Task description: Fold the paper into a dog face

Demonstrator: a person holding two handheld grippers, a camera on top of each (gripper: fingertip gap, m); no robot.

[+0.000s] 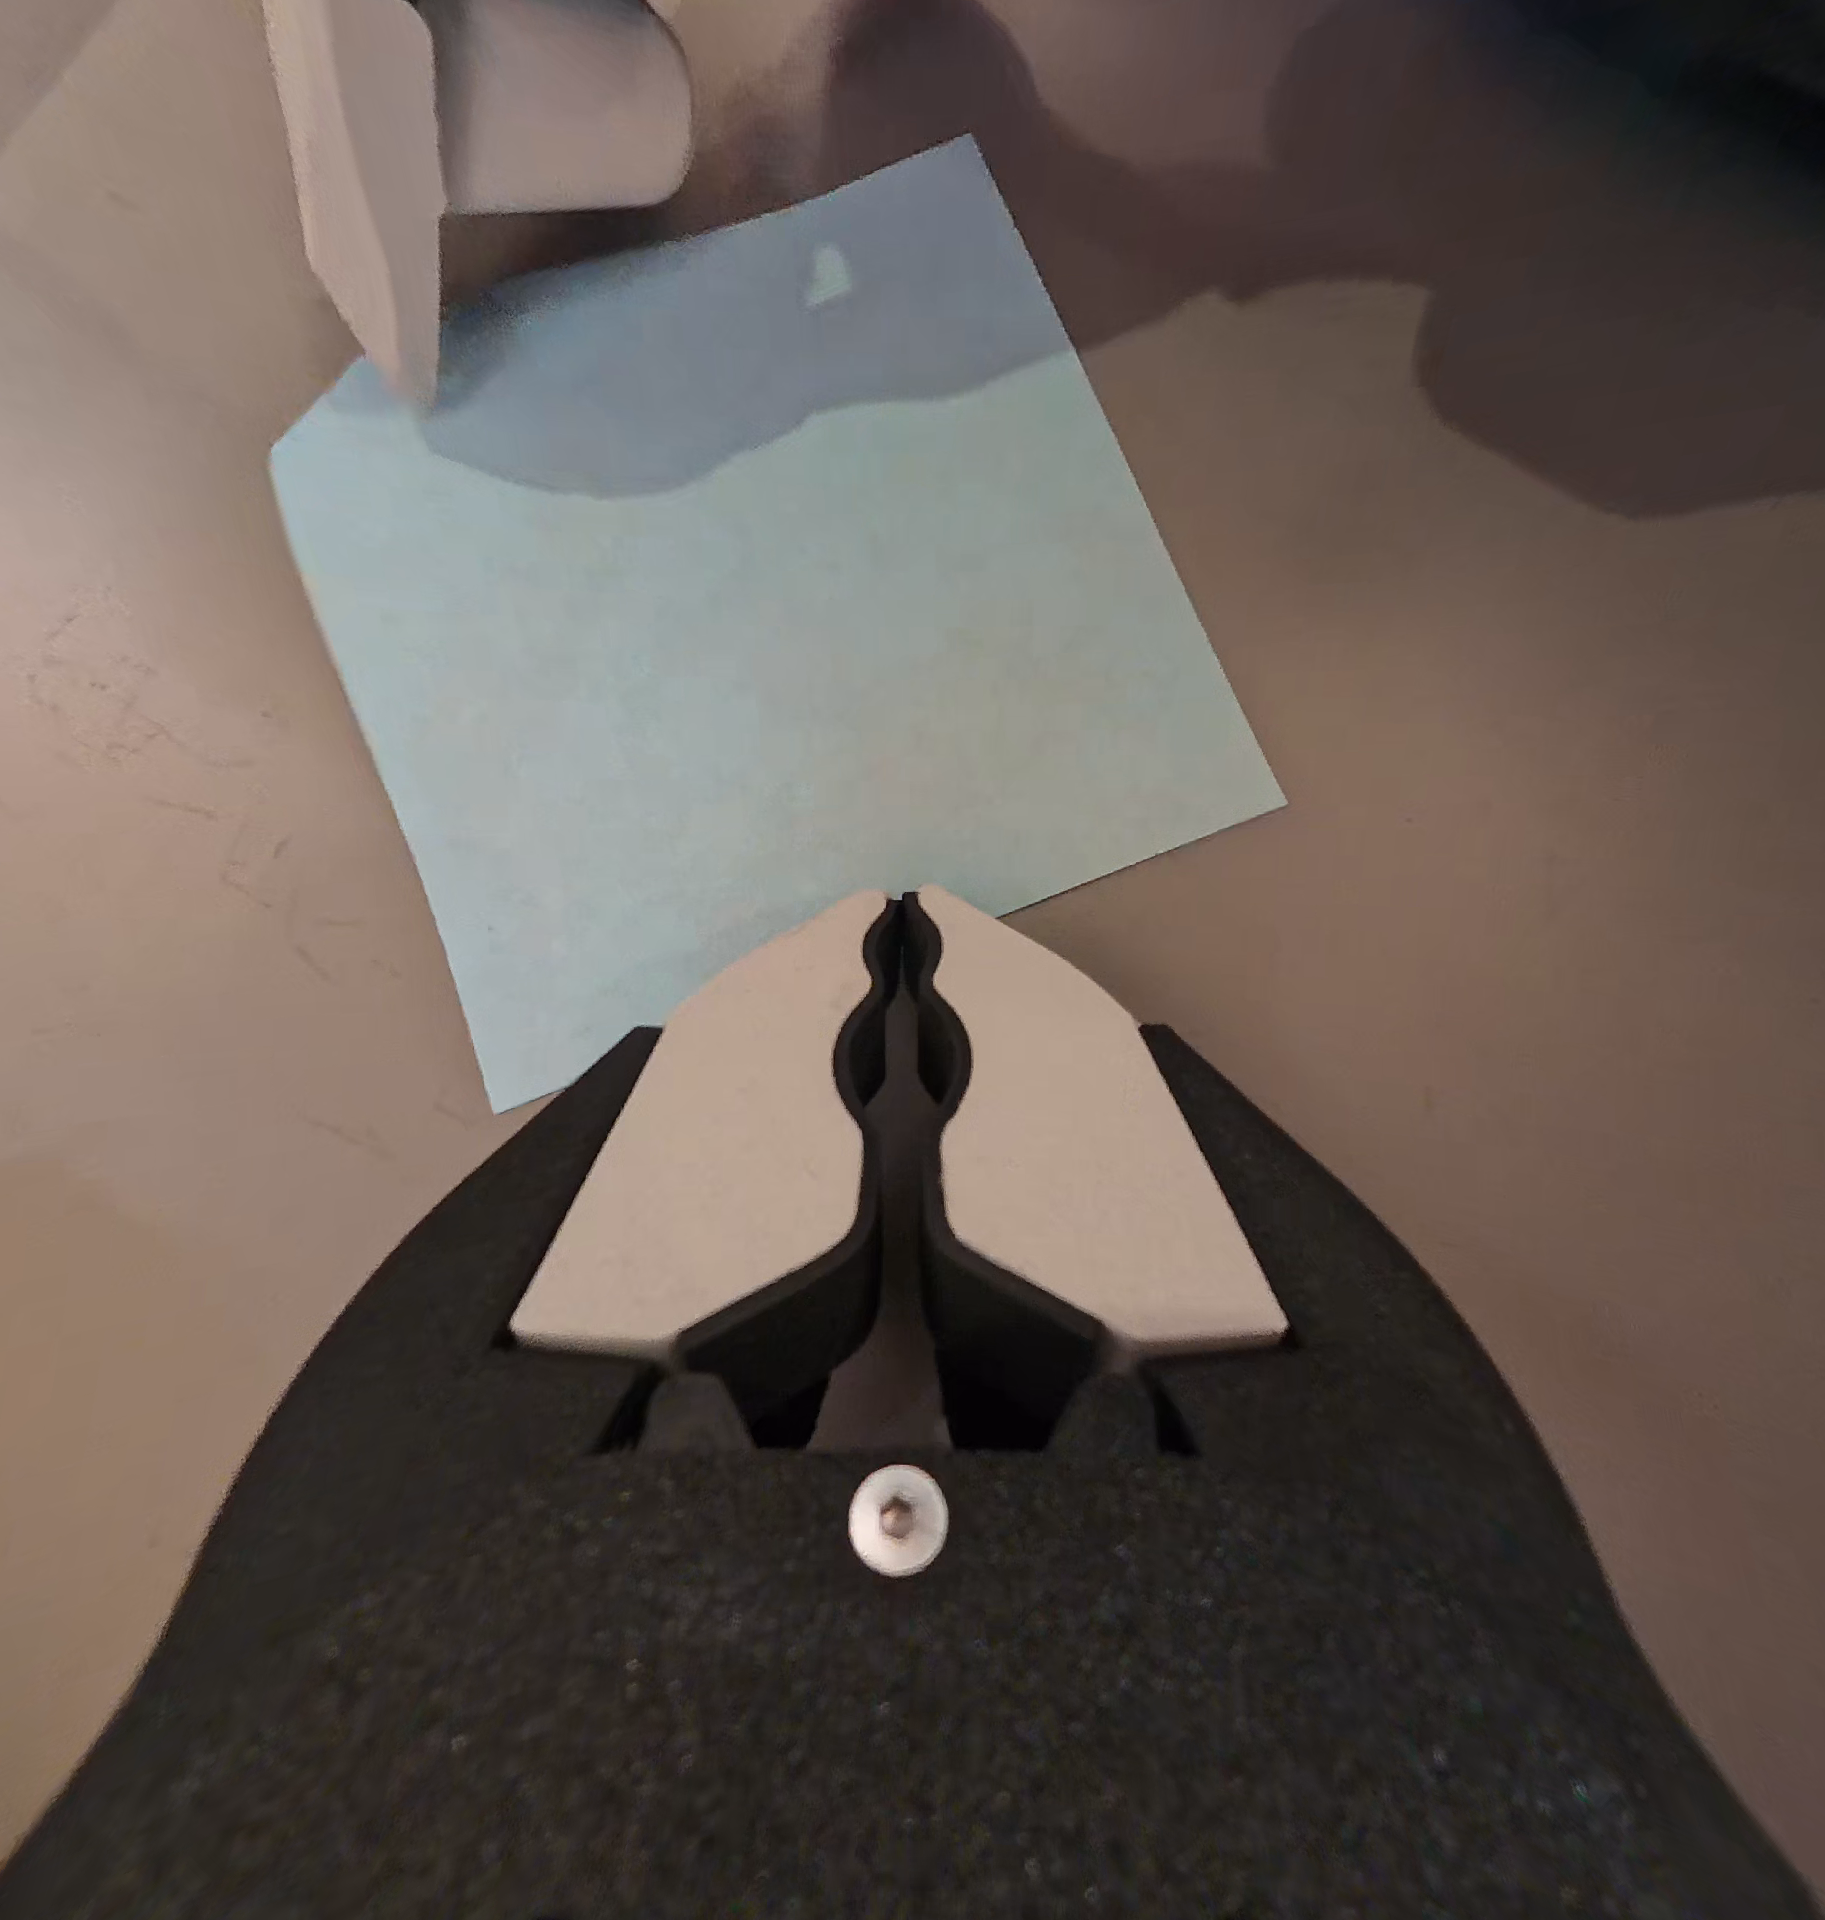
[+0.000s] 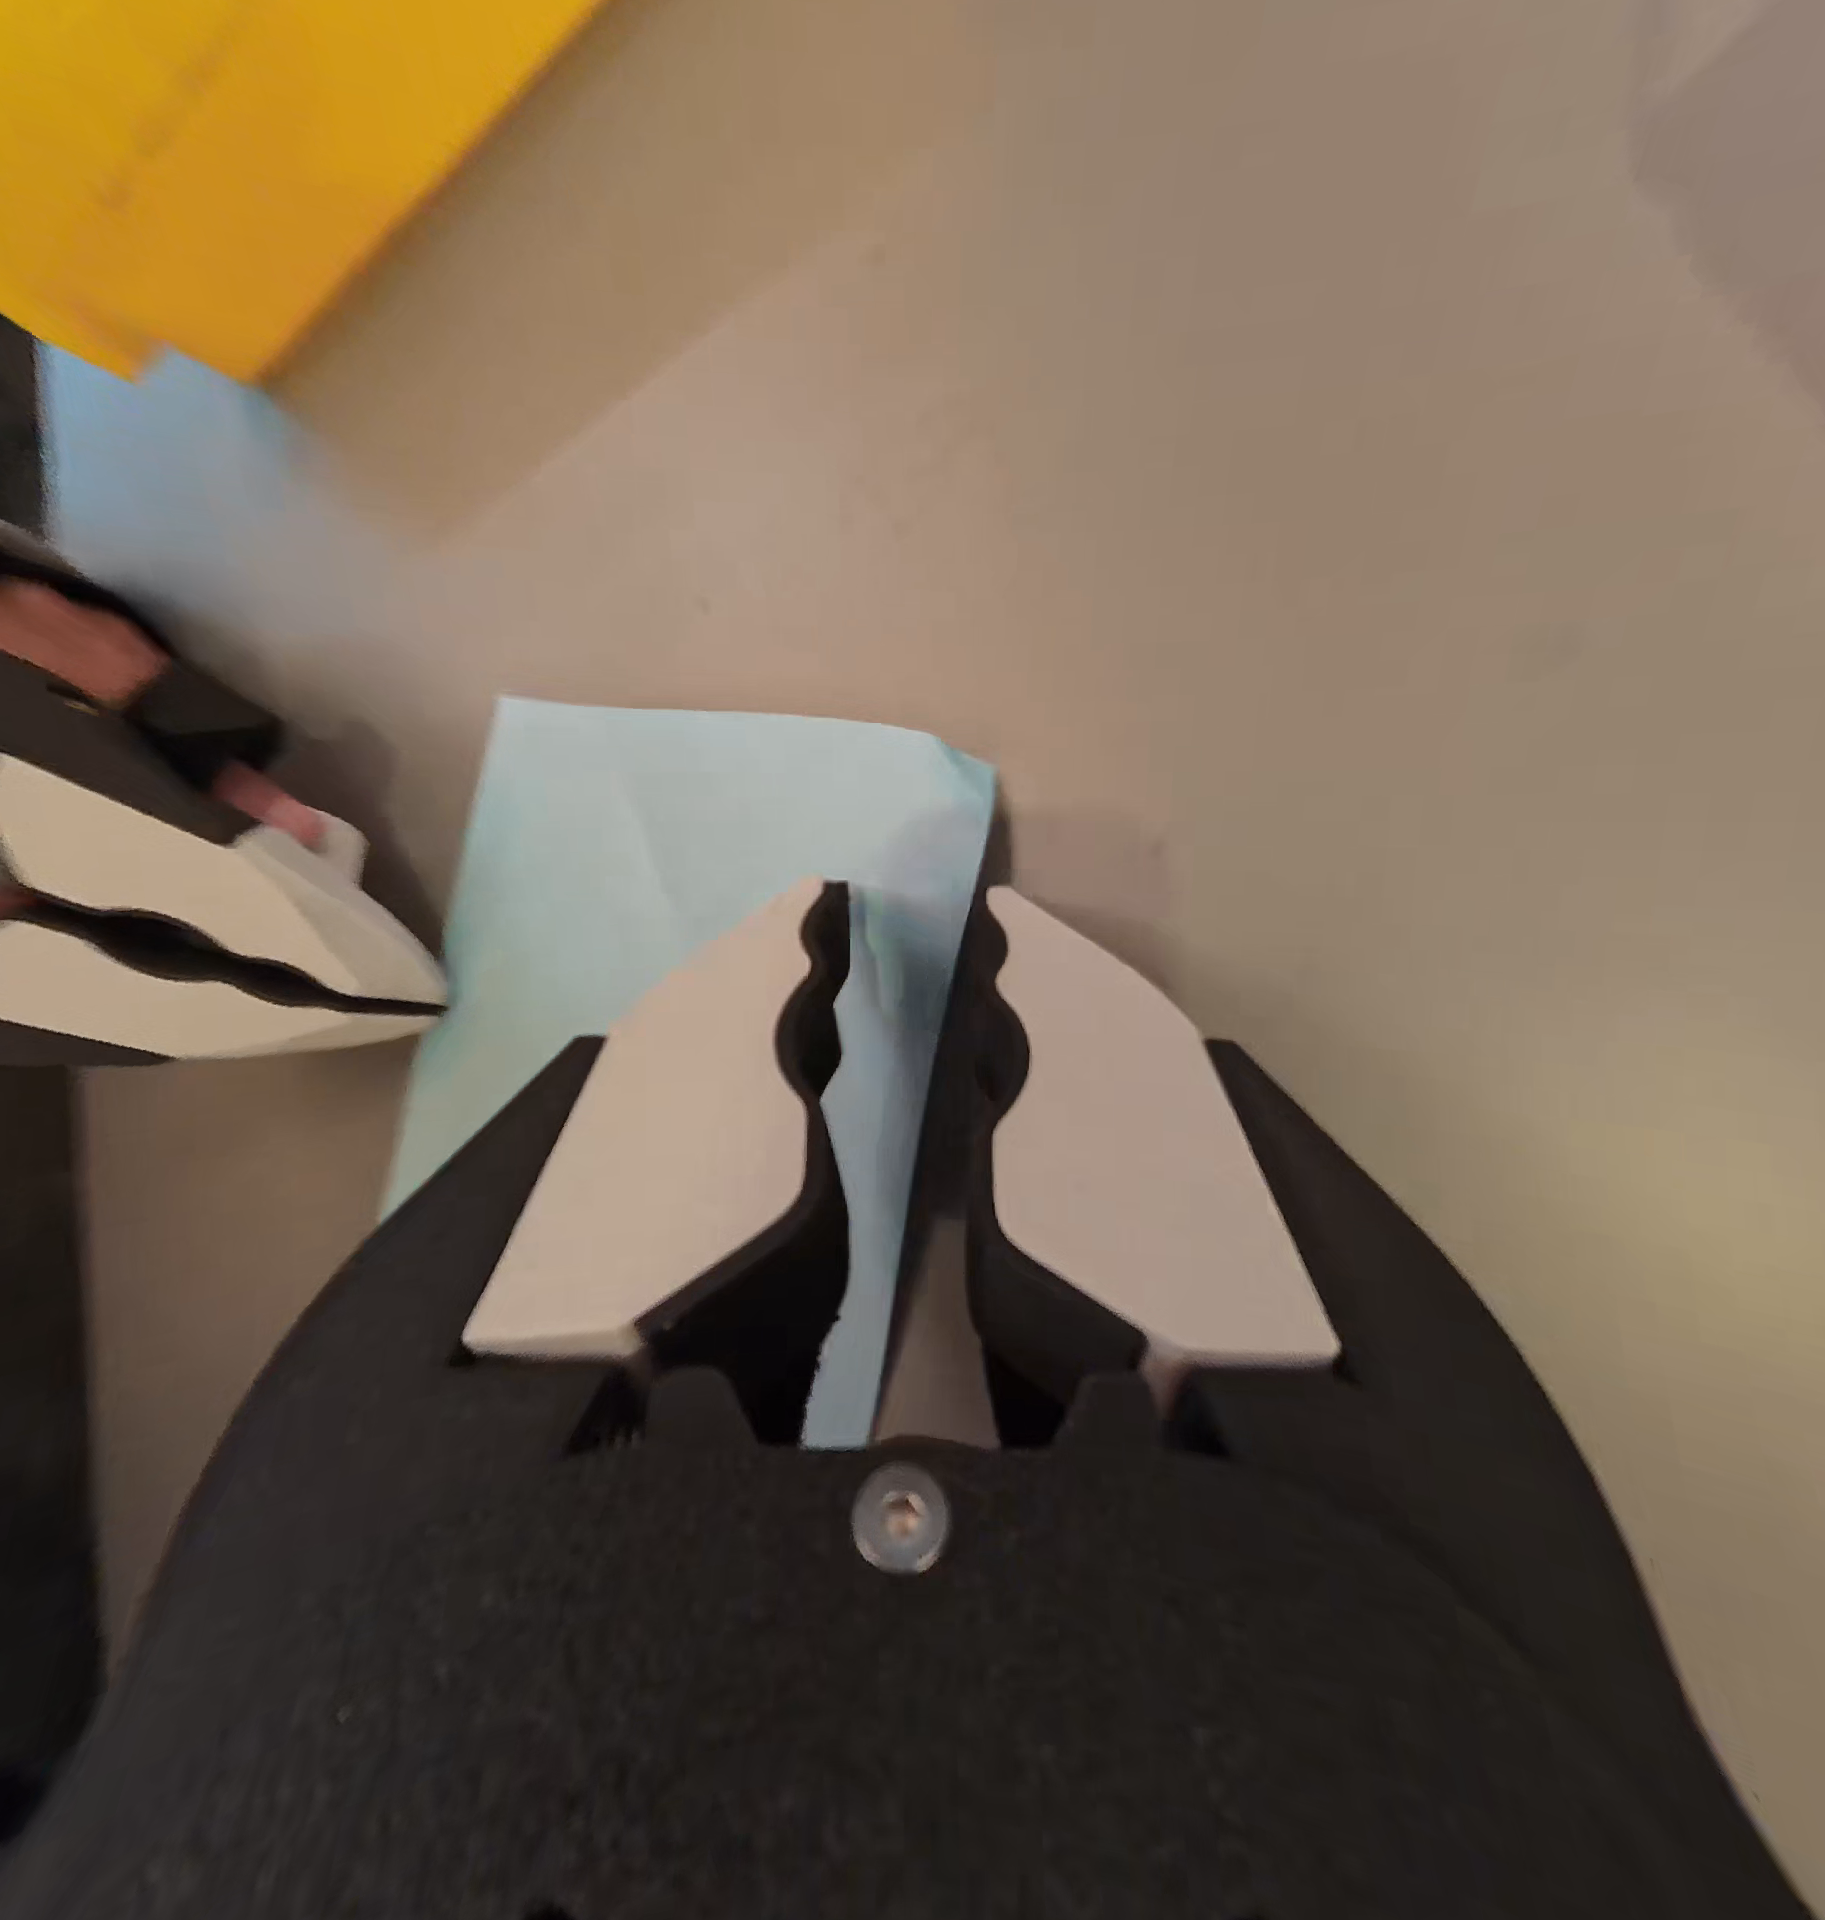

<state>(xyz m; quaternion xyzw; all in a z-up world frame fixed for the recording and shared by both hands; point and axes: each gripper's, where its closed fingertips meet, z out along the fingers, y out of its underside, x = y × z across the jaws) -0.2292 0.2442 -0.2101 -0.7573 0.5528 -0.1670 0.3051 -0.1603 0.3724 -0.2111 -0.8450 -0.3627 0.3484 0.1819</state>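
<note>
A light blue square paper (image 1: 742, 665) lies flat on the beige table. My left gripper (image 1: 905, 899) is shut and empty, its tips over the paper's near edge. It also shows at the left of the right wrist view (image 2: 438, 1006), tips at the paper's side edge. My right gripper (image 2: 913, 888) is open a little. The paper (image 2: 659, 831) lies under it and one paper edge runs through the gap between its fingers. In the left wrist view the right gripper's fingers (image 1: 378, 260) touch the paper's far left corner. That corner is hidden.
A yellow sheet (image 2: 160, 156) lies at the far left in the right wrist view, with another light blue sheet (image 2: 160, 468) partly under it. A person's hand (image 2: 108, 644) holds the left gripper. The beige table (image 2: 1303, 520) is bare to the right of the paper. The gap from one gripper's tips to the other's is roughly 15 cm.
</note>
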